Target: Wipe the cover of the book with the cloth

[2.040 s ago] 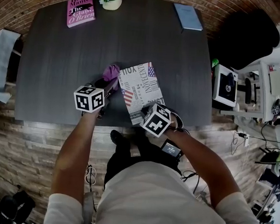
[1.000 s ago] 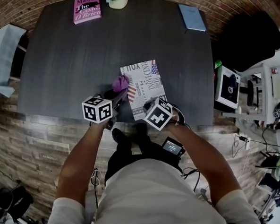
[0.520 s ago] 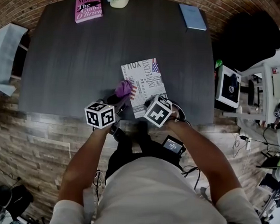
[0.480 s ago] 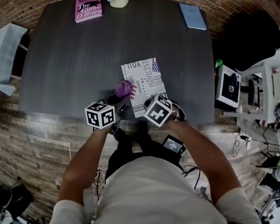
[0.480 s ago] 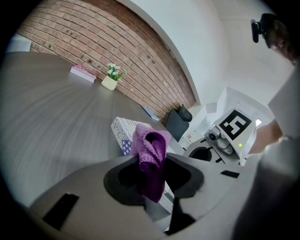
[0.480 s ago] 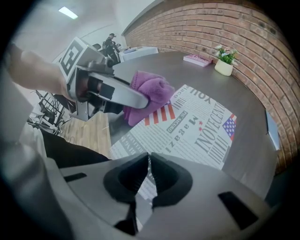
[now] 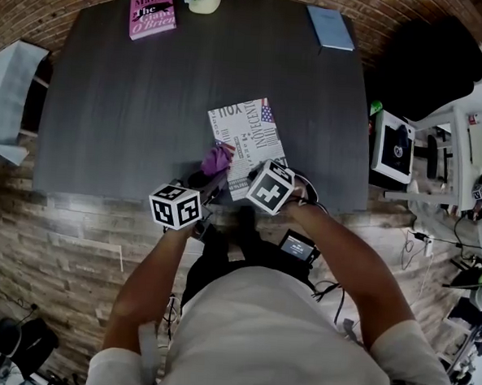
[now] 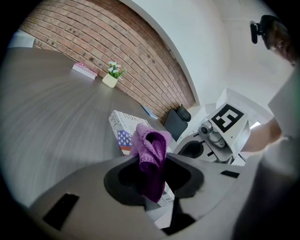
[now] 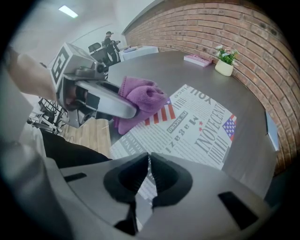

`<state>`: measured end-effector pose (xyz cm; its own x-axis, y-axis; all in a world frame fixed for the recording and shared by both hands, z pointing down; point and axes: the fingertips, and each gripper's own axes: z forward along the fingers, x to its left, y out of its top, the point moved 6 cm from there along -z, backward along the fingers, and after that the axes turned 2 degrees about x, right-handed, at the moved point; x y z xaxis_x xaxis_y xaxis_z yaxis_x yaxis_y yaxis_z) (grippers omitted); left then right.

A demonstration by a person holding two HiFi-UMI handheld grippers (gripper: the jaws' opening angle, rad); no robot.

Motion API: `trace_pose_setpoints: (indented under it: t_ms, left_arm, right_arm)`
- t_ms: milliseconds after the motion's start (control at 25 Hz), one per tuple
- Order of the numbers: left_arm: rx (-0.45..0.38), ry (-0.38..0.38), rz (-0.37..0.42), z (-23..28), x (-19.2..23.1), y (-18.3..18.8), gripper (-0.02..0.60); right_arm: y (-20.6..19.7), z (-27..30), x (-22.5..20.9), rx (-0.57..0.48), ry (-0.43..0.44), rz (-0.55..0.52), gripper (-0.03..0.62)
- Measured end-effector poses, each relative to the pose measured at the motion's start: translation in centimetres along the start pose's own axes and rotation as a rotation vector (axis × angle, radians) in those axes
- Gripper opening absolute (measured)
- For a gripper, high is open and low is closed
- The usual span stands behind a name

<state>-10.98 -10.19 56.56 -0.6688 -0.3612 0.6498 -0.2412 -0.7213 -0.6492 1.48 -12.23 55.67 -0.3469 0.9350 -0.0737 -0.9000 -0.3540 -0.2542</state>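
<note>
Cloth (image 7: 217,158) pinched in the down-tilted left gripper (image 8: 152,174) touches book (image 7: 248,139).

Purple cloth (image 7: 217,158) at edge of book (image 7: 248,135)

Right gripper (image 9: 149,157): jaws pressed together, tips over near edge of the book (image 9: 197,133), which lies flat on dark table (image 9: 140,65). At left, left gripper (image 9: 132,110) is clamped on purple cloth (image 9: 143,97); cloth touches the cover by the flag pic. Far back: pink book (image 9: 198,59) & flower pot (image 9: 224,66), near brick wall (image 9: 211,28).
</note>
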Motion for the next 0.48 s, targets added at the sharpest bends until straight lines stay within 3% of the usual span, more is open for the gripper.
trace_pose_setpoints:
  t_ms: [480]
  left_arm:
    - [0.002, -0.022, -0.029, -0.8, -1.7, -2.3, 0.109]
  right_arm:
    - [0.2, 0.1, -0.1, 0.005, -0.005, 0.005, 0.029]
